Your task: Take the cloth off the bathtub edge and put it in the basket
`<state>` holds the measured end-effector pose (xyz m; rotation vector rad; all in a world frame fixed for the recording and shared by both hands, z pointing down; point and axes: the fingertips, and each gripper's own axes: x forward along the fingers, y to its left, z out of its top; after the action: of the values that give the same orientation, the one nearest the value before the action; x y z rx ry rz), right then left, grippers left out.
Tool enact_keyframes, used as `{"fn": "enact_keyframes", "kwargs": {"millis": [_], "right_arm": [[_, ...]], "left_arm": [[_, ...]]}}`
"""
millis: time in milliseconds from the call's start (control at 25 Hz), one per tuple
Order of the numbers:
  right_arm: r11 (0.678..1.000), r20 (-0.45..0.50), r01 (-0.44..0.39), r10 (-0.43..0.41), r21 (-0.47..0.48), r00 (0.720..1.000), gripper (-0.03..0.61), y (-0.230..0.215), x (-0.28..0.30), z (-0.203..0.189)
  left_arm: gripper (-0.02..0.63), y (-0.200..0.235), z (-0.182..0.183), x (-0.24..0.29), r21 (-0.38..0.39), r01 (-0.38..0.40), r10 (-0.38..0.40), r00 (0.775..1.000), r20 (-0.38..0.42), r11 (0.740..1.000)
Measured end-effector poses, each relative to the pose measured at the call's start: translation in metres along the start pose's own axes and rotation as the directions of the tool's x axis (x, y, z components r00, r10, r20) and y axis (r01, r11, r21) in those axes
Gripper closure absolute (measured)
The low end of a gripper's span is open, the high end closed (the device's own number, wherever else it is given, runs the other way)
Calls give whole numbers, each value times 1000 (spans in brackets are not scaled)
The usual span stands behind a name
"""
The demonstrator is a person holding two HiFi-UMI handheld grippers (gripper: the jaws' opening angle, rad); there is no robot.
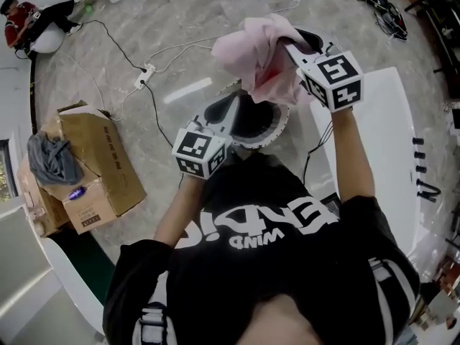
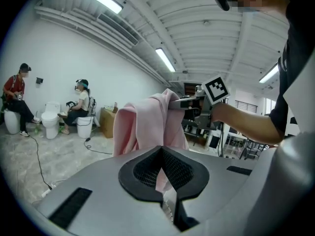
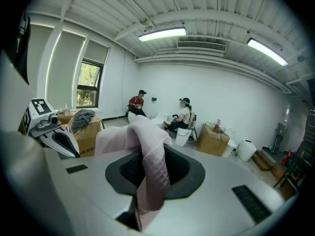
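Note:
A pink cloth [image 1: 260,54] hangs bunched in the air from my right gripper [image 1: 291,45], which is shut on it; in the right gripper view the quilted fabric [image 3: 150,168] drapes over the jaws and down between them. My left gripper [image 1: 236,100] points up at the cloth's lower edge. A thin pink strip [image 2: 161,178] shows in the narrow gap of its jaws, and I cannot tell whether they pinch it. Below both grippers stands the round basket [image 1: 282,124], dark inside with a white perforated rim. The white bathtub [image 1: 392,142] lies to the right.
Cardboard boxes [image 1: 100,175] with a grey garment [image 1: 52,158] stand on the left. A power strip [image 1: 146,74] and cables cross the marble floor. Two seated people [image 2: 78,104] and a toilet [image 2: 49,119] are along the far wall.

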<state>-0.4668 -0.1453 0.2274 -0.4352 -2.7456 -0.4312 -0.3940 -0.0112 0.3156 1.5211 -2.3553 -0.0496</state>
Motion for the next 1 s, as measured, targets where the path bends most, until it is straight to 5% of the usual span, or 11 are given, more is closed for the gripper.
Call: {"fn": "enact_keyframes", "kwargs": {"millis": [560,1000], "right_arm": [[993,-77,35,-27,113,997,507,15,15,-52],[973,-181,13,30,230,983,506,59,65,-170]], "left_arm": [[602,29,-24,15,-39,47,-48,998,-46,998],[602,69,-110,55,-111,53,-68,989,-130,992]]}}
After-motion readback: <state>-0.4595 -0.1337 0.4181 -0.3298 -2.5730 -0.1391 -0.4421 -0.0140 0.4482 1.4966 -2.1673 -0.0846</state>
